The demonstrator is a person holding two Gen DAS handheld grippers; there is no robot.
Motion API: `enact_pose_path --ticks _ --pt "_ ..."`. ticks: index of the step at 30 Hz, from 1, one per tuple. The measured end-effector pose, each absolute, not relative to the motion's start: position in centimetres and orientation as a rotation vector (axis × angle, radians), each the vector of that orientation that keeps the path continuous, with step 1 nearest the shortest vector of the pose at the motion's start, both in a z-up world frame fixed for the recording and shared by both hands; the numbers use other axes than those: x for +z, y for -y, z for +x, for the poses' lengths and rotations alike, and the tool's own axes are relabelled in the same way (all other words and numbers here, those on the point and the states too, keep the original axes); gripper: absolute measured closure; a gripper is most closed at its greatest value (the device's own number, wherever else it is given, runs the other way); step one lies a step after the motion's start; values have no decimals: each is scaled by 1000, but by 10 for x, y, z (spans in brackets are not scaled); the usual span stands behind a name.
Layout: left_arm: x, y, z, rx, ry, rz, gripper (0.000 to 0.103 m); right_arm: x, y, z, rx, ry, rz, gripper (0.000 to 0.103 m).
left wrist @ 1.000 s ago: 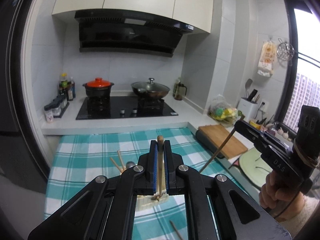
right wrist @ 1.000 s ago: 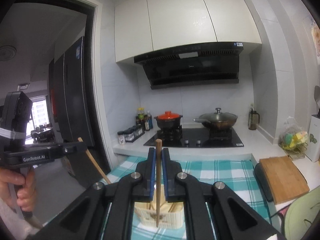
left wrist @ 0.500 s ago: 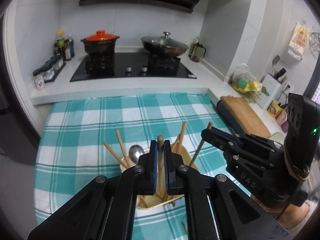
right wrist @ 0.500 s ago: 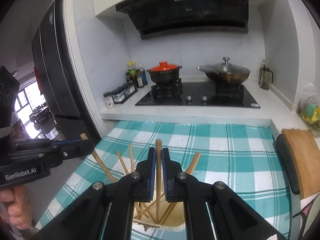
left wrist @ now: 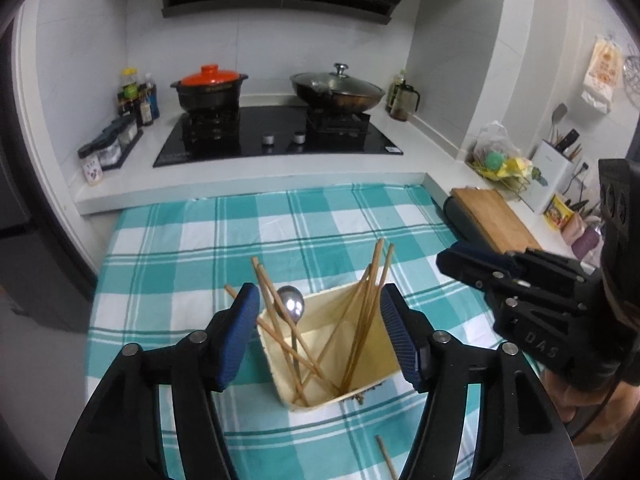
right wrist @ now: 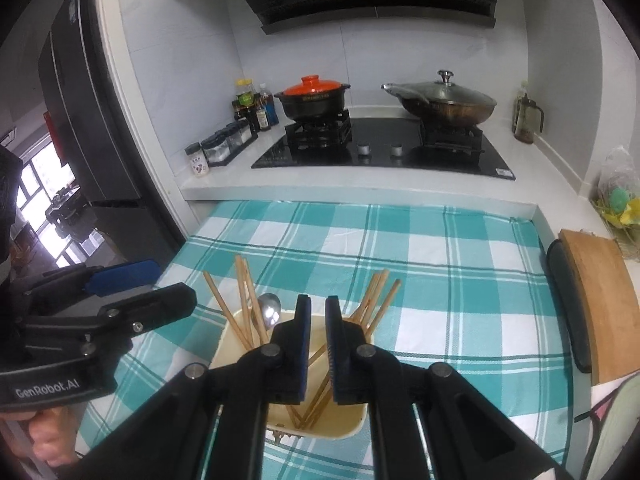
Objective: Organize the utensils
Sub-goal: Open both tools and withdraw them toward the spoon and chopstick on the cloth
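Observation:
A cream utensil holder [left wrist: 320, 364] stands on the teal checked cloth [left wrist: 200, 264]. It holds several wooden chopsticks [left wrist: 364, 312] and a metal spoon [left wrist: 291, 305]. My left gripper [left wrist: 318, 304] is wide open just above the holder, empty. My right gripper [right wrist: 316, 312] hovers over the holder [right wrist: 344, 424], jaws slightly parted with nothing between them. The right gripper also shows in the left wrist view [left wrist: 472, 264]. The left gripper shows in the right wrist view [right wrist: 132, 288]. One loose chopstick [left wrist: 386, 456] lies on the cloth near the front.
A hob [left wrist: 276, 136] at the back carries a red-lidded pot [left wrist: 210, 88] and a lidded wok [left wrist: 336, 88]. Spice jars [left wrist: 108, 148] stand at the left. A wooden cutting board [left wrist: 494, 220] lies at the right, a knife block [left wrist: 554, 168] behind it.
Both grippers let go of their chopsticks, which now stand in the holder. The left jaws opened wide, the right jaws parted a little. Both cameras tilted down toward the holder.

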State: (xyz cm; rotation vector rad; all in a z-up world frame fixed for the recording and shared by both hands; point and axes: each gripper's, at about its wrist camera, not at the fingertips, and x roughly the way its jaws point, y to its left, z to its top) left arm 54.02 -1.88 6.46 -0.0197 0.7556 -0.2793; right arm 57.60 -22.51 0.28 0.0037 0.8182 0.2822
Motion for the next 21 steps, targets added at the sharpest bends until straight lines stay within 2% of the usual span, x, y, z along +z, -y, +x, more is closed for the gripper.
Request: enact_pose_path --ticks 2,4,7,11,15,21 --pt "71 13 512 -299 -742 3 27 24 227 556 291 -768 -32 64" --pt "67 10 481 -334 -752 38 25 44 230 525 301 -705 -65 57" --pt "43 9 429 -356 -774 135 22 55 237 477 345 -688 -117 57" --pt "-16 5 363 -326 -830 182 17 25 255 407 353 -727 -165 57" --pt "-84 11 309 -290 -898 87 17 -50 273 340 286 -821 -209 57" --pt "-153 47 278 -303 -957 -82 18 -159 298 260 168 -960 -22 59"
